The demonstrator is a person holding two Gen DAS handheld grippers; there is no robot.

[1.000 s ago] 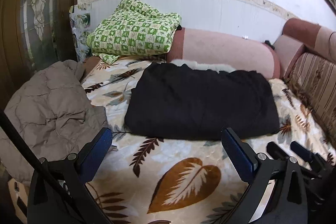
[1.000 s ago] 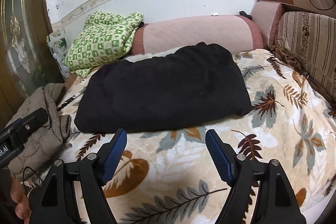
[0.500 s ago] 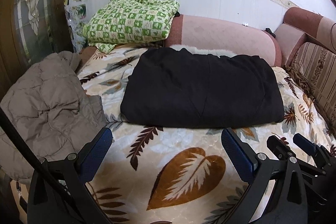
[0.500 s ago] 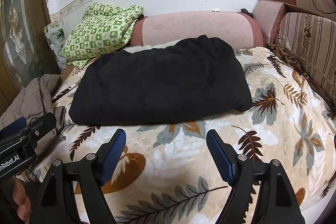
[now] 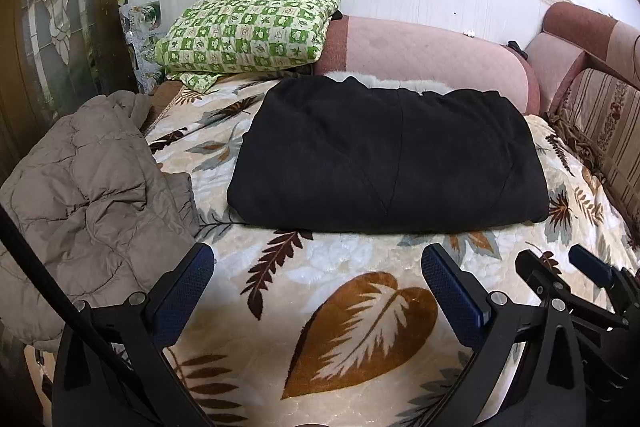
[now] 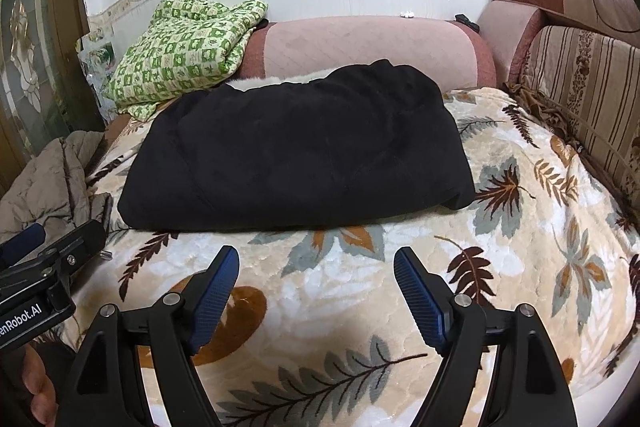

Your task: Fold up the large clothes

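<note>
Looking along the left gripper [image 5: 318, 277], its jaws stand wide apart with nothing between them, and the one black folded garment [image 5: 386, 159] lies straight ahead on the leaf-print blanket [image 5: 344, 311], its long axis running side to side across the view; a single grey quilted coat [image 5: 86, 195] lies crumpled beside it to the left, and one green checked quilt [image 5: 250, 27] sits behind. From the right gripper [image 6: 316, 277], jaws likewise apart and empty, the same black garment [image 6: 296, 151] lies ahead and slightly left, near edge just beyond the tips. Both grippers seem about equally near; the left one's body [image 6: 44, 275] shows at that view's edge.
</note>
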